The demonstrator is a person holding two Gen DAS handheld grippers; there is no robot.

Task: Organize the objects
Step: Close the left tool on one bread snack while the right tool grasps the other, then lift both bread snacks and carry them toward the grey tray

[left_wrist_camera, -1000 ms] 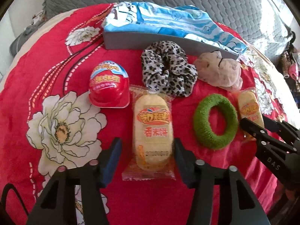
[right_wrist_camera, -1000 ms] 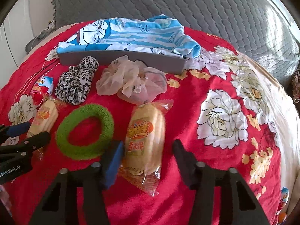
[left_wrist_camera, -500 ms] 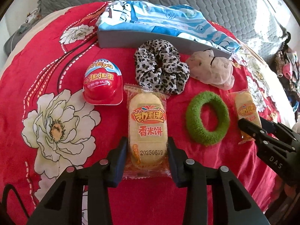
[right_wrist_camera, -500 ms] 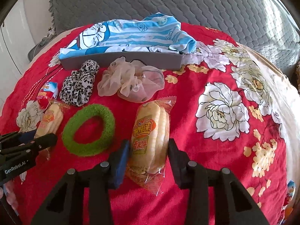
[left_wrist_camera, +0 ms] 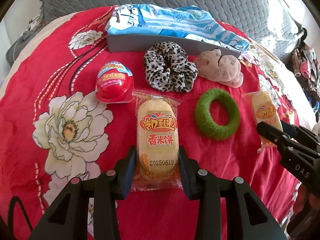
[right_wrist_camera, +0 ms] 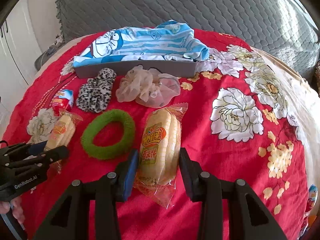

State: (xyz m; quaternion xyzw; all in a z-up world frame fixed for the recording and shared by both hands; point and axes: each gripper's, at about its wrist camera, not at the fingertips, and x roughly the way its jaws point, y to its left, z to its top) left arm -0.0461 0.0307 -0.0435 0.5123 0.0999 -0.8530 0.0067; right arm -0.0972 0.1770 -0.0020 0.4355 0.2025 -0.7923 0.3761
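Two wrapped rice crackers lie on a red flowered bedspread. My left gripper [left_wrist_camera: 158, 158] is shut on the left cracker [left_wrist_camera: 157, 136], its pads against both sides. My right gripper [right_wrist_camera: 159, 160] is shut on the right cracker [right_wrist_camera: 160, 144], seen in the left wrist view too [left_wrist_camera: 265, 114]. Between the crackers lies a green ring scrunchie [left_wrist_camera: 217, 114] [right_wrist_camera: 109, 134]. Behind it are a leopard-print scrunchie [left_wrist_camera: 170, 68] [right_wrist_camera: 95, 94], a beige sheer scrunchie [left_wrist_camera: 220, 69] [right_wrist_camera: 148, 88] and a red toy egg [left_wrist_camera: 114, 85] [right_wrist_camera: 62, 100].
A grey tray [left_wrist_camera: 140, 42] [right_wrist_camera: 136, 66] at the back holds a blue striped cartoon garment [left_wrist_camera: 170, 23]. A grey quilted cover [right_wrist_camera: 180, 6] lies behind it. Another toy egg [right_wrist_camera: 312, 196] sits at the bed's right edge.
Both grippers moved forward around their crackers and closed from wide open until the pads touch the wrappers.
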